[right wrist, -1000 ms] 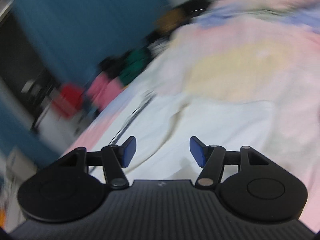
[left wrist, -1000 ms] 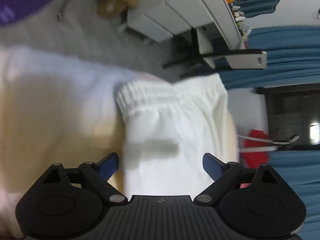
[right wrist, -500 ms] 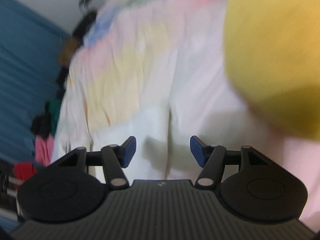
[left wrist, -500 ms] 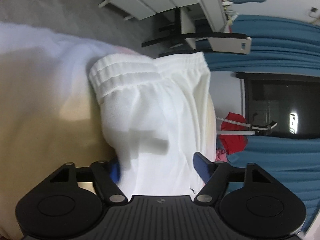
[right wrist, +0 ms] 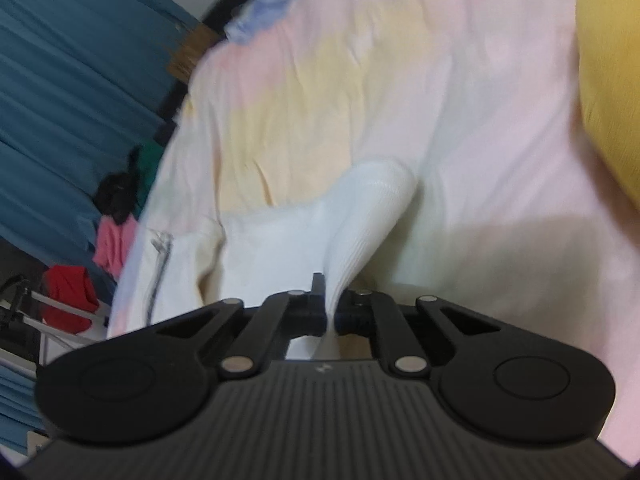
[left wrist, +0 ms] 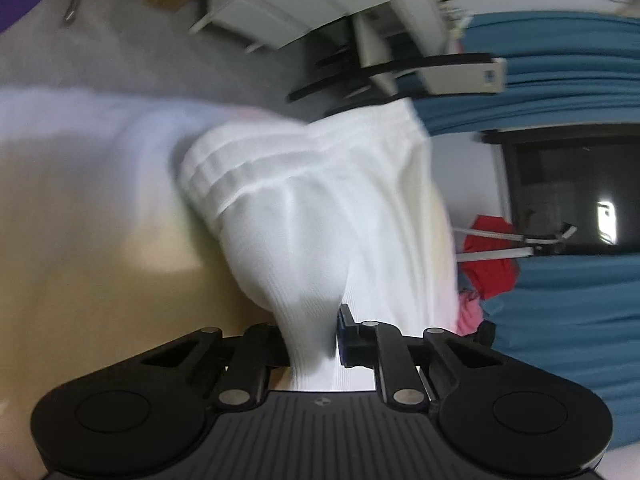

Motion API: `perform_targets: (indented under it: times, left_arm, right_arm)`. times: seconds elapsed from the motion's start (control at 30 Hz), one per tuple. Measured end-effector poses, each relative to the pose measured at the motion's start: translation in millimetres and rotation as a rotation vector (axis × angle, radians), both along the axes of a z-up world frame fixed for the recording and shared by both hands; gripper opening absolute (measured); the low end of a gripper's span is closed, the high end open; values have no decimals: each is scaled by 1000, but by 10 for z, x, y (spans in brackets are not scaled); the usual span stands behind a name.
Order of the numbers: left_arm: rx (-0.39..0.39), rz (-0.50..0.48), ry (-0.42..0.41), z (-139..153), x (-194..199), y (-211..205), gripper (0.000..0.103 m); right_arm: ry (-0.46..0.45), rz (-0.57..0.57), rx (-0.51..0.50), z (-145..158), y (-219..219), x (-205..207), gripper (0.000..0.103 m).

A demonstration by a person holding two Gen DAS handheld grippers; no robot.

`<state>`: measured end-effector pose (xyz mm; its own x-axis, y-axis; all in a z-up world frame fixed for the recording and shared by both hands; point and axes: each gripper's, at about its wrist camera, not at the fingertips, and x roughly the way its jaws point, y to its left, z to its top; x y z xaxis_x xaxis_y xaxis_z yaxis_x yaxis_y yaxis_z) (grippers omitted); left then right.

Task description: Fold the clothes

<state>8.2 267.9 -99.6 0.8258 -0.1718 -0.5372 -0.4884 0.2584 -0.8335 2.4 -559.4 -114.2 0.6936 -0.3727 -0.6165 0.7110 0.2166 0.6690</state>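
Left wrist view: my left claw (left wrist: pixel 335 340) and right claw (right wrist: pixel 329 312) both pinch the white ribbed elastic-waist shorts (left wrist: pixel 320 216); next, I carry the gripped fabric across to fold.

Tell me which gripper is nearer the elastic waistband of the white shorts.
Left. The left gripper is clamped on the white shorts just below the elastic waistband. The right gripper pinches another fold of the white fabric; no waistband shows in its view.
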Motion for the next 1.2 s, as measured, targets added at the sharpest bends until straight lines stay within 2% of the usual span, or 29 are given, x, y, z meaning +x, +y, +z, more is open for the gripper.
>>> perform_targets:
  times: [0.07,0.2,0.3,0.43,0.53,0.63,0.77,0.87,0.97,1.03,1.1,1.2]
  left_arm:
    - [41,9,-66,117,-69,-41,9]
    - [95,34,-200,310,-305,-57,7]
    - [179,18,-232,493,-390,-97,7]
    - [179,-16,-234,659,-189,-93,6]
    - [220,-63,-238,894,191,-78,5]
    - [258,-108,-237,1113,659,-67,5]
    - [322,-121,-217,1211,1656,-148,5]
    - [365,-119,-149,1104,2494,-235,5]
    - [405,-134,-80,879,3268,-321,6]
    - [443,-144,-28,658,3673,-395,6]
    - [476,-156,40,398,3975,-458,6]
    - [543,-178,102,101,4177,-532,11]
  right_arm:
    - [-20,-7,-32,71,-50,-25,6]
    - [-40,-4,-129,276,36,-70,6]
    - [-67,12,-175,403,78,-186,6]
    - [-72,31,-222,534,114,-168,6]
    - [-88,81,-251,710,97,154,6]
    - [-86,115,-303,962,59,650,6]
    - [-48,148,-379,1199,-1,1574,6]
    - [44,169,-514,1199,84,2382,6]
    - [106,186,-498,935,35,3071,6]
    - [188,198,-513,687,29,3487,6]
    - [244,226,-512,429,0,3783,6]
    - [314,288,-491,107,-14,4102,8]
